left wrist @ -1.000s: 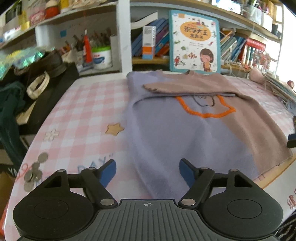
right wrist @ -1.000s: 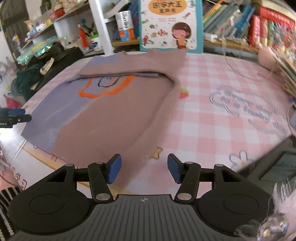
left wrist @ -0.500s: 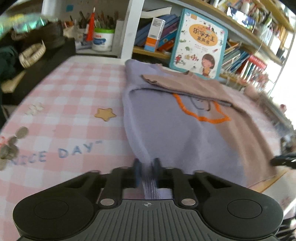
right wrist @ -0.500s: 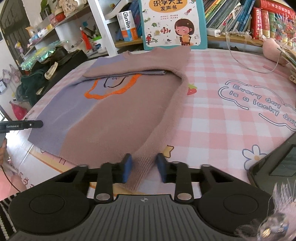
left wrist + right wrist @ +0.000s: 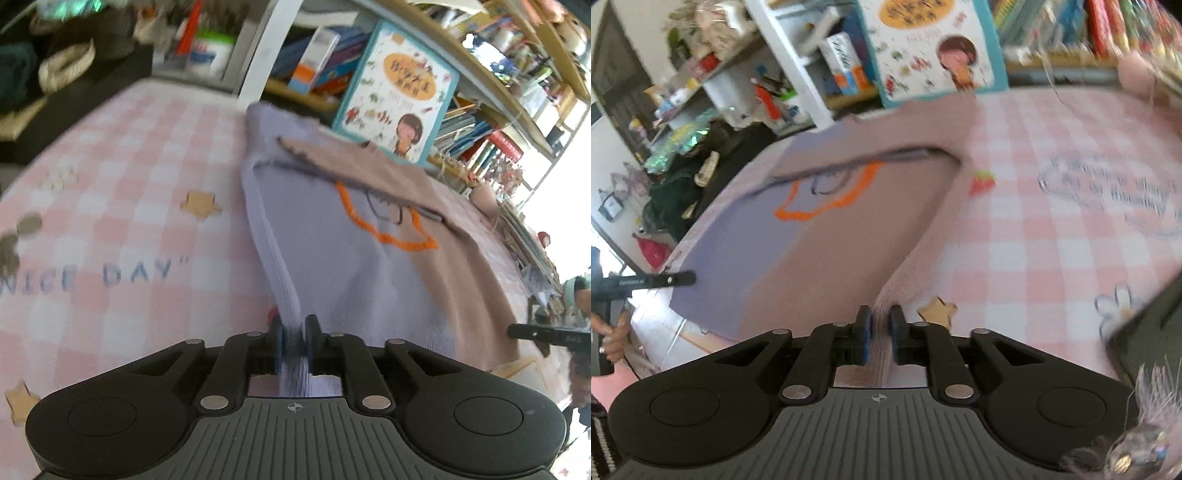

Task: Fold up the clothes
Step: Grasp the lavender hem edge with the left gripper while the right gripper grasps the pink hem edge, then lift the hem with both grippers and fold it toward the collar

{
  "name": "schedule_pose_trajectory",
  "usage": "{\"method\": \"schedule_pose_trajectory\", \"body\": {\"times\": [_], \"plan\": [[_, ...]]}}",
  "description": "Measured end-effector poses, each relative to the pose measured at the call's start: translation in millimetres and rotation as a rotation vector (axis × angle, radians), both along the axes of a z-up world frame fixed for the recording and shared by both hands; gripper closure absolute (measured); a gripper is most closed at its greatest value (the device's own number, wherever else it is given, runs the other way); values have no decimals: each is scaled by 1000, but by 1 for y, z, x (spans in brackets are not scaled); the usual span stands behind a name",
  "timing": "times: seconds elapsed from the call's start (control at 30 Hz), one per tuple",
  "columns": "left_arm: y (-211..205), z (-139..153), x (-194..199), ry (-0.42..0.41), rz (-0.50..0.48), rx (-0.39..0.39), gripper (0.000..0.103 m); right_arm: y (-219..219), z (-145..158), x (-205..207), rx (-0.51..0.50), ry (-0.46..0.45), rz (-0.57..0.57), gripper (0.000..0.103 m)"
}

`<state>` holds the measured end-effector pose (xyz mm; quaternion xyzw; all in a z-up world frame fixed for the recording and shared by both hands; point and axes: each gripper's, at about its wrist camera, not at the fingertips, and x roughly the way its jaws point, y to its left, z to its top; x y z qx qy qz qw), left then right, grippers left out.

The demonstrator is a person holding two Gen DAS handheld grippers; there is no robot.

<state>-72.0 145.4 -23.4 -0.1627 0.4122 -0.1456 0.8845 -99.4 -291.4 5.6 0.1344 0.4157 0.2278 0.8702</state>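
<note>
Both grippers pinch the near hem of a lilac-and-mauve knit sweater (image 5: 332, 266) lying on the pink checked tablecloth (image 5: 129, 221).
The left gripper (image 5: 294, 343) clamps the lilac corner, jaws easing apart slightly; the right gripper (image 5: 880, 339), jaws nearly closed, grips the mauve corner, with the sleeve folded across the chest.

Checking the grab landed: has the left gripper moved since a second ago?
Yes. The left gripper went forward onto the sweater hem and closed on it, toward the star print.
</note>
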Motion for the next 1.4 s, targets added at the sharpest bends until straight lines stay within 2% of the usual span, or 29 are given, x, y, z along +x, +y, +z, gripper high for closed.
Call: {"method": "schedule_pose_trajectory", "body": {"times": [0.03,0.17,0.23,0.27,0.3,0.33,0.4,0.53,0.63,0.73,0.9,1.2,1.27,1.33,1.4], "plan": [[2,-1,0,2,4,-20,83,-2,-2,1,15,10,-5,86],[6,-4,4,9,18,-73,82,-5,-8,7,75,35,-12,78],[5,-5,8,-1,13,-72,87,-4,-9,11,92,42,-4,78],[4,-6,9,-6,11,-60,90,-2,-9,11,87,41,5,79],[3,-6,11,-11,9,-47,97,0,-8,11,80,40,15,89],[2,-6,11,-17,5,-32,97,2,-8,9,62,33,26,94],[3,-4,11,-22,0,-15,97,6,-6,4,25,17,49,94],[7,6,9,-42,-20,21,98,0,3,-9,95,0,76,95],[5,11,5,-43,-57,26,98,2,6,-14,71,-10,74,95],[1,7,3,-19,-77,26,97,1,0,-10,65,28,60,95],[11,-3,2,20,-48,-40,96,-3,-9,-9,102,74,49,90],[17,-7,4,47,-59,-120,87,-3,-12,-12,149,86,58,88],[18,-7,3,42,-59,-122,88,-3,-12,-13,147,84,60,90],[18,-8,1,33,-58,-116,96,-2,-12,-14,130,74,65,94],[18,-9,-1,28,-55,-116,98,-2,-12,-16,121,68,68,95]]}}
